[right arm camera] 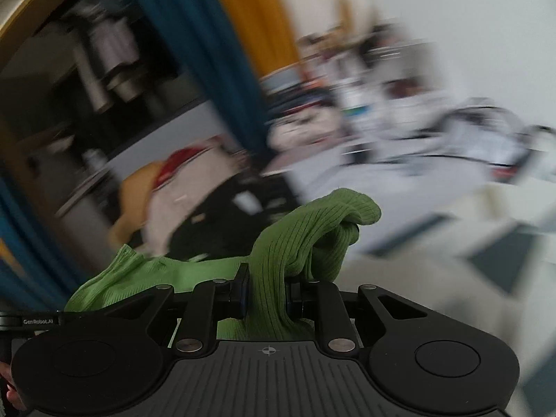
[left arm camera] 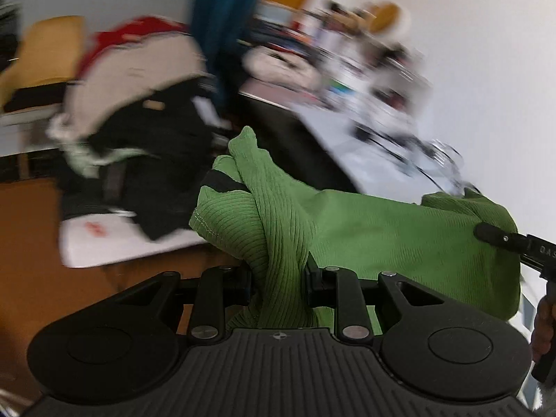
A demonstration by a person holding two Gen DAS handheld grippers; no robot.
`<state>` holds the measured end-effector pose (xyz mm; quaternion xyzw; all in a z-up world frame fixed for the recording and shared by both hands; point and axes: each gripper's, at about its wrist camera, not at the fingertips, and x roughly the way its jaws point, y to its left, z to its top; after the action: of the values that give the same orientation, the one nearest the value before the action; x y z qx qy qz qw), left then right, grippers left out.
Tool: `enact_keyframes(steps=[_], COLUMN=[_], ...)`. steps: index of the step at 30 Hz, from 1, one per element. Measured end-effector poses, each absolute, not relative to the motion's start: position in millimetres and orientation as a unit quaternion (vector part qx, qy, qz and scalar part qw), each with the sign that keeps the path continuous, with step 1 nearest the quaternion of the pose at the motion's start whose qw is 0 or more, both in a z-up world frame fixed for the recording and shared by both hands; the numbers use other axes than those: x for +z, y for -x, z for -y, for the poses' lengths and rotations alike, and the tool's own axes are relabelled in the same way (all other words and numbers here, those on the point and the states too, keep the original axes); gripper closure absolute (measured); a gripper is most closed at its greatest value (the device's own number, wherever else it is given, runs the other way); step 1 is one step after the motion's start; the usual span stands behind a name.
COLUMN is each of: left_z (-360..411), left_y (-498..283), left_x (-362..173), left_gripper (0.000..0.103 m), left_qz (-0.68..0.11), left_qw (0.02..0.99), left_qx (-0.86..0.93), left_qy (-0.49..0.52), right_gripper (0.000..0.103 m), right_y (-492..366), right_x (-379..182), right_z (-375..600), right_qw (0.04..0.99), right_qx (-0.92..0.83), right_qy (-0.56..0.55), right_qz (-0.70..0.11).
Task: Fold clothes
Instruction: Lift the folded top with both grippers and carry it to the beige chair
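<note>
A green ribbed knit garment (left arm camera: 382, 229) hangs stretched in the air between my two grippers. My left gripper (left arm camera: 279, 278) is shut on one bunched end of it, with a black-striped cuff (left arm camera: 222, 182) sticking up past the jaws. My right gripper (right arm camera: 266, 295) is shut on the other bunched end (right arm camera: 312, 232). In the left wrist view the right gripper's black finger (left arm camera: 500, 238) shows at the far right, at the garment's other end. In the right wrist view the cloth (right arm camera: 139, 278) trails off to the left toward the left gripper.
A pile of clothes (left arm camera: 132, 104), beige, red and black, lies on a yellow chair (left arm camera: 45, 55) to the left. A white folded item (left arm camera: 114, 239) lies on the brown floor (left arm camera: 34, 243). A cluttered white table (left arm camera: 365, 111) stands at the right. Blue and orange curtains (right arm camera: 194, 52) hang behind. Both views are motion-blurred.
</note>
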<state>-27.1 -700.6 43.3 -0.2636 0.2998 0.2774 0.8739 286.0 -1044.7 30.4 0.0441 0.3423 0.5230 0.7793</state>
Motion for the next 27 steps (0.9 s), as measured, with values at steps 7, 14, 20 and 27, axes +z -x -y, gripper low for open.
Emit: enact_keyframes(steps=[7, 14, 20, 27], left_z=[592.3, 508.4, 444.7, 364.7], left_y=[142.9, 222.1, 249.8, 230.6], left_x=[46.9, 48.0, 31.2, 19.1], left_gripper=[0.077, 0.077, 0.077, 0.077], left_qz=[-0.284, -0.279, -0.283, -0.3], left_qw=[0.845, 0.813, 0.788, 0.777], left_qx=[0.365, 0.425, 0.453, 0.461], left_qy=[0.269, 0.284, 0.305, 0.306], right_gripper=[0.086, 0.086, 0.086, 0.086], right_y=[-188.8, -127.5, -88.1, -109.9], right_x=[43.9, 43.2, 37.2, 19.1], right_z=[860.6, 735.4, 641.4, 542.8], right_qw=[0.727, 0.696, 0.67, 0.658], right_qx=[0.585, 0.617, 0.641, 0.647], right_qy=[-0.009, 0.006, 0.024, 0.032], right_qz=[-0.359, -0.367, -0.374, -0.385])
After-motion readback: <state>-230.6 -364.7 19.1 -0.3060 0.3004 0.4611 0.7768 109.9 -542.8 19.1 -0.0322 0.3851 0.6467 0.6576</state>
